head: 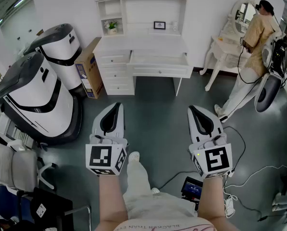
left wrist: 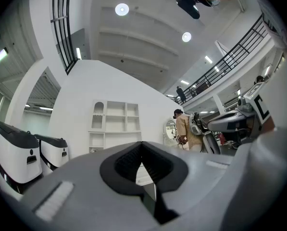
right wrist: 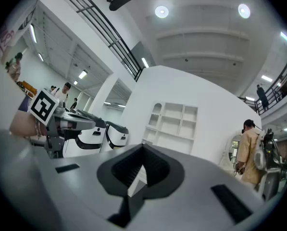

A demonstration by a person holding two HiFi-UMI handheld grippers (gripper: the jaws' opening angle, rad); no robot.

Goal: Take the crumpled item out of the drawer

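A white desk (head: 148, 44) with a shelf unit on top stands against the far wall. Its wide centre drawer (head: 158, 64) is pulled out; I cannot make out any crumpled item inside from here. Both grippers are held in front of me, well short of the desk. My left gripper (head: 115, 105) is shut with nothing in it, tips together. The right gripper (head: 193, 108) is likewise shut and empty. In the left gripper view the desk (left wrist: 115, 129) shows small beyond the closed tips (left wrist: 142, 143); the right gripper view shows the desk (right wrist: 171, 126) past its tips (right wrist: 143, 146).
Two large white and black machines (head: 35, 90) stand at the left, with a cardboard box (head: 89, 66) beside the desk. A person (head: 251, 57) stands at a white vanity table (head: 225, 42) at the right. Cables and a small device (head: 192, 189) lie on the grey floor near my feet.
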